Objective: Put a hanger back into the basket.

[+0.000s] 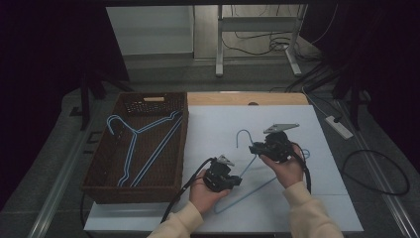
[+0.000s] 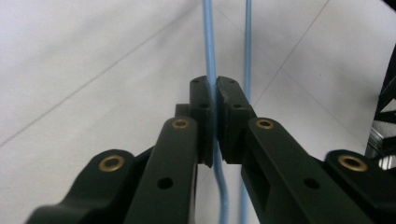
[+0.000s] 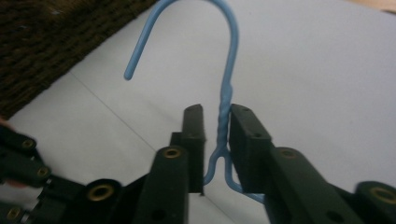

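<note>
Left gripper (image 1: 236, 181), low on the white table sheet (image 1: 218, 134), clamped tight on one wire of the blue hanger (image 1: 247, 191); pads (image 2: 205, 100) pressed flat together on that wire in the left gripper view, second blue wire running just beside, untouched. Right gripper (image 1: 253, 147) farther up the sheet, at the hanger's twisted neck below the hook (image 3: 187, 14); jaws parted a little, twisted neck standing between the pads (image 3: 245, 128) with a gap on each side, nothing gripped. Hanger itself lying on the sheet between both hands, hook end toward the far side, long bottom wire running back toward the near edge. Left of the sheet, close to the hook in the right gripper view, a dark wicker basket (image 1: 101, 191) with two more blue hangers (image 1: 133, 148) laid inside; basket wall the nearest obstacle on that side. Bare wooden table edge (image 1: 223, 98) beyond the sheet. Farther out, a table frame (image 1: 219, 44), loose cables (image 1: 277, 42) and a power strip (image 1: 339, 126) on the floor, well apart from the work.
</note>
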